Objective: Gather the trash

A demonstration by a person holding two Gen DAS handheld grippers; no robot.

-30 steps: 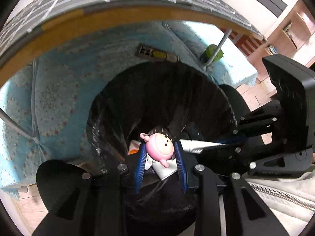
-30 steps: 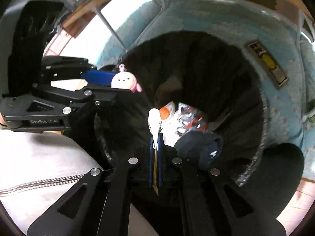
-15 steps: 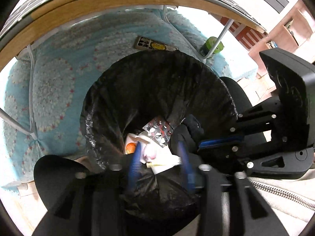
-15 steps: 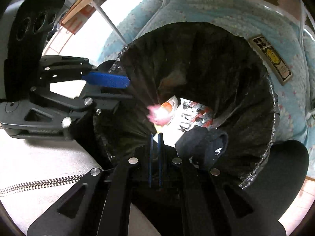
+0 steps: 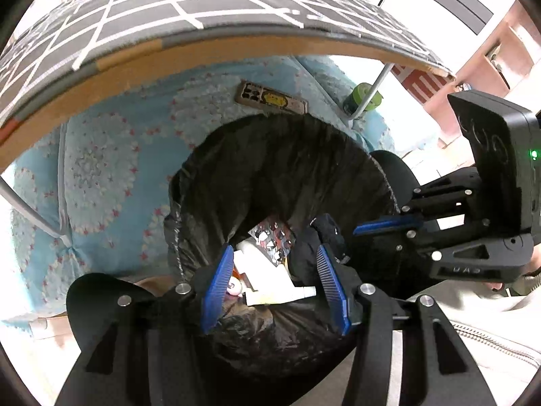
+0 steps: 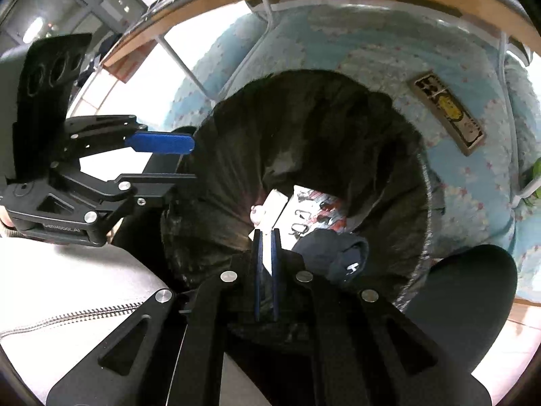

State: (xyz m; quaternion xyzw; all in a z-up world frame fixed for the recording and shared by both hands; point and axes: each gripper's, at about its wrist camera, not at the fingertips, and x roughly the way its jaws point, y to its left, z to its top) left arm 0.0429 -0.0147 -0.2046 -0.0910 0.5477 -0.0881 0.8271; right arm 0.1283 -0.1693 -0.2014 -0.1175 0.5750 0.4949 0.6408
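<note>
Left wrist, tongs (image 5: pixel 274 282) apart (empty), over bag rim (image 5: pixel 175 223)

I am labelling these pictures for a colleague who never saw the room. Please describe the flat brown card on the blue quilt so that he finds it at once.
Find the black trash bag. Just beyond its far rim, on the blue flowered quilt, lies the flat brown card. Only it has black marks and a yellow patch.

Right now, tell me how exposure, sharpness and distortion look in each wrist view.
Left wrist view: sharp, strong fisheye bending the table edge; window areas at left blown out; bin bag interior dark. Right wrist view: also sharp, with bright glare behind the left gripper and at the lower right corner; trash in the bag is partly overexposed.
</note>
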